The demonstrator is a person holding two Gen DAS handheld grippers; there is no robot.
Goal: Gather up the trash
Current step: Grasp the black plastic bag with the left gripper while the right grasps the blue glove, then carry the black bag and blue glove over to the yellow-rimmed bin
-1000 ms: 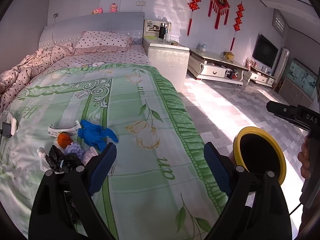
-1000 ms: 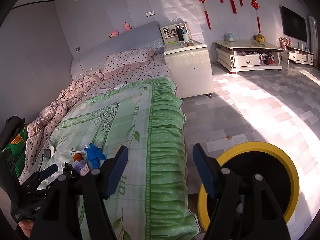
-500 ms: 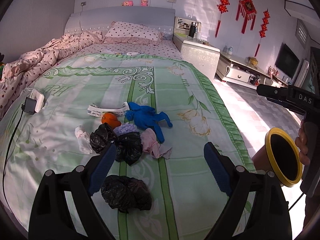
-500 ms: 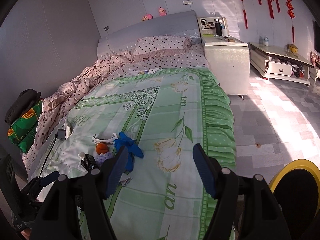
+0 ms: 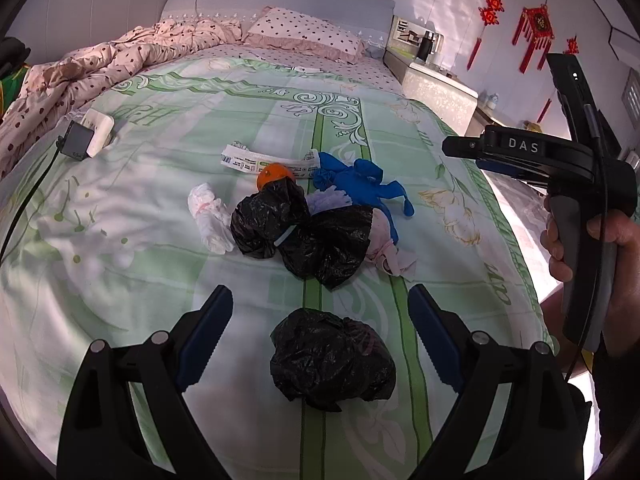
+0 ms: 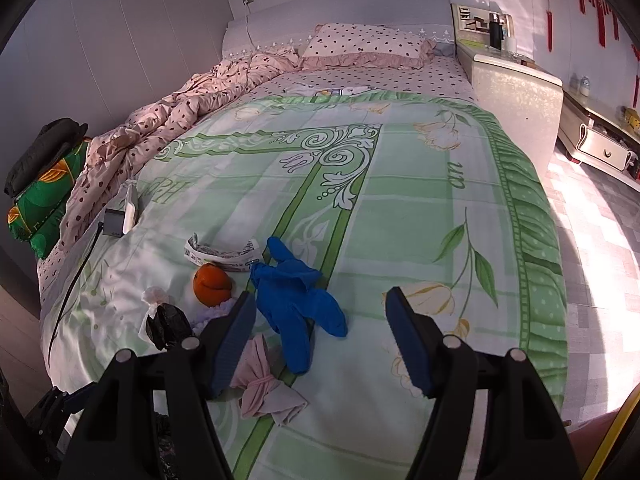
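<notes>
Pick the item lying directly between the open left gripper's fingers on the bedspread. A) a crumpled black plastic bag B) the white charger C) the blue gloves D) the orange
A: in the left wrist view the left gripper is open, and a lone crumpled black plastic bag lies between its fingers; the orange, blue gloves and white charger lie farther up the bed.

Black left tool (image 5: pixel 318 322), blue serrated pads (image 5: pixel 202 344), silver screws

right tongs (image 6: pixel 320 336) spread, empty | blue gloves (image 6: pixel 298 304) between | orange (image 6: pixel 212 279) left
</notes>
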